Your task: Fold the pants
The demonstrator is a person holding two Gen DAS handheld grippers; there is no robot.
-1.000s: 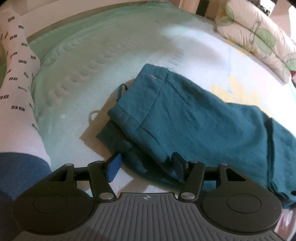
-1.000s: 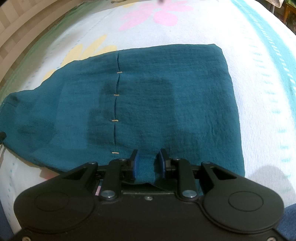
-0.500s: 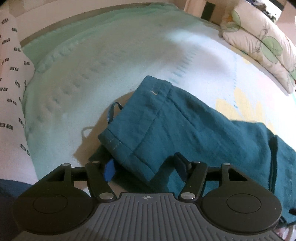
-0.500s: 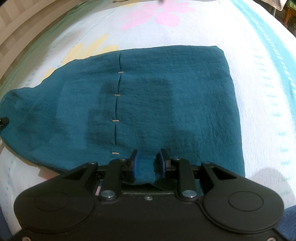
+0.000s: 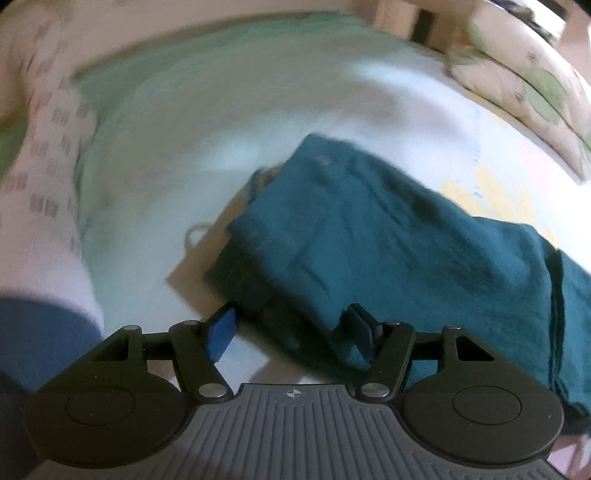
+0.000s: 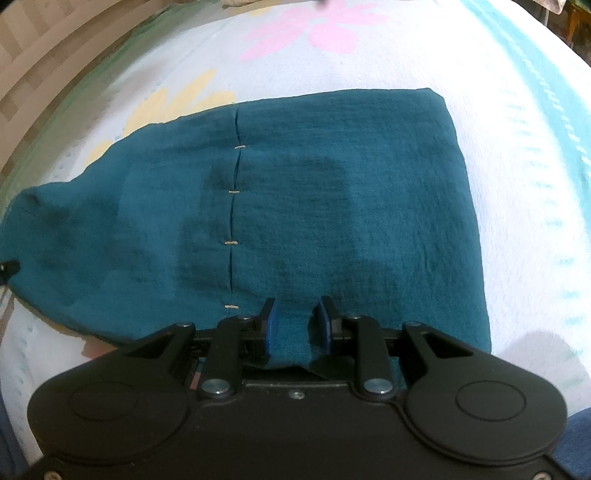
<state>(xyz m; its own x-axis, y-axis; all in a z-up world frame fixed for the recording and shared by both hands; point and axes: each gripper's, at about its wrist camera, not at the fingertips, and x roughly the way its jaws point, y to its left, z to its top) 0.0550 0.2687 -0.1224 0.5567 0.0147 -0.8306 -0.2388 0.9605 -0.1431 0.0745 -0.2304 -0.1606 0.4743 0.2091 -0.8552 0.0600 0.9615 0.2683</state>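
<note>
The teal pants point(image 6: 314, 206) lie partly folded on the bed. In the left wrist view the waistband end point(image 5: 332, 229) is folded over, with a drawstring loop point(image 5: 255, 181) at its far side. My left gripper point(image 5: 291, 328) is open, its blue pads either side of the near corner of the fabric. The view is blurred by motion. My right gripper point(image 6: 297, 326) is shut on the near edge of the pants, with a pinch of teal fabric between its pads. A stitched slit point(image 6: 233, 221) runs across the cloth left of the gripper.
The bed sheet point(image 6: 535, 184) is white with a pink flower point(image 6: 317, 29), yellow prints and a teal border. A floral pillow point(image 5: 524, 85) lies at the far right in the left wrist view. A person's leg in a patterned white sock point(image 5: 48, 206) stands at the left.
My left gripper has pulled back a little from the waistband corner and is moving, so its view is blurred. My right gripper has held its grip without moving.
</note>
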